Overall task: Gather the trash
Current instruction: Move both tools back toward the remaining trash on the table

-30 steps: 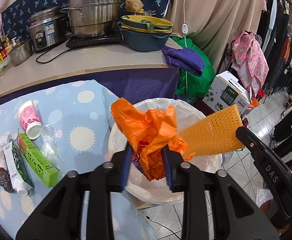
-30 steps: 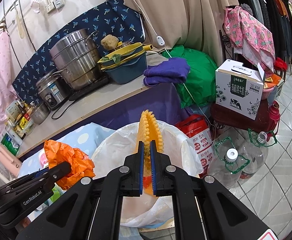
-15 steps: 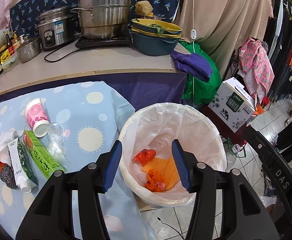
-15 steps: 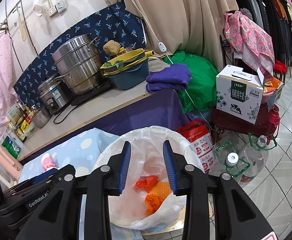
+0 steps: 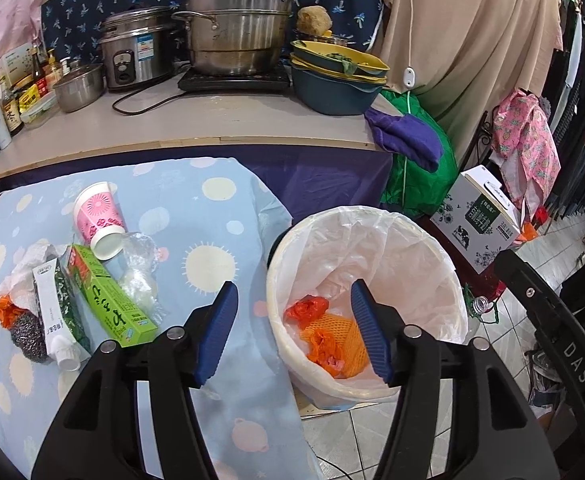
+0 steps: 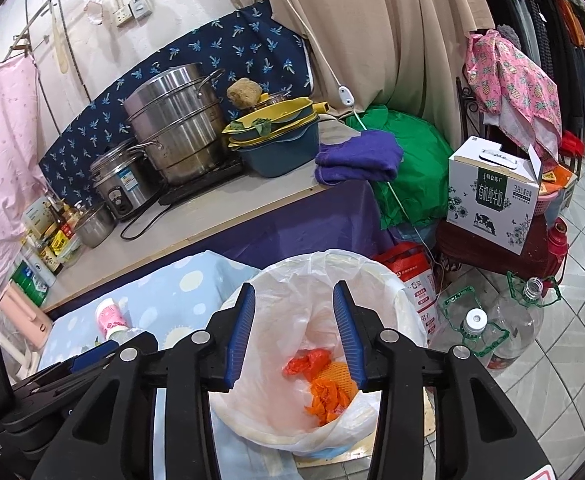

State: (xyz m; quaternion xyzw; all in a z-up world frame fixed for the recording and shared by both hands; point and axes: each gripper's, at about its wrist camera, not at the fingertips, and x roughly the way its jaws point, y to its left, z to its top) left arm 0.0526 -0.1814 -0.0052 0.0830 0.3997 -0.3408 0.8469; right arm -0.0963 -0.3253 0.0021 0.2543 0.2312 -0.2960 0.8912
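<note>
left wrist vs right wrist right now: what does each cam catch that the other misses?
Only the left wrist view: the green carton, white tube, steel scouring ball and clear crumpled plastic on the sun-print blue cloth.

Only the right wrist view: two clear plastic jugs with green handles on the floor tiles, and a red-and-white bag behind the bin.

Both: the white-lined bin holding orange plastic bag scraps and orange foam netting, the pink paper cup, the steel stockpot, and both grippers, open and empty after their jaws have just been opening.

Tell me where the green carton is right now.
In the left wrist view, the green carton lies on the left, on the spotted blue cloth, between the toothpaste tube and crumpled clear plastic, just below the pink cup.
</note>
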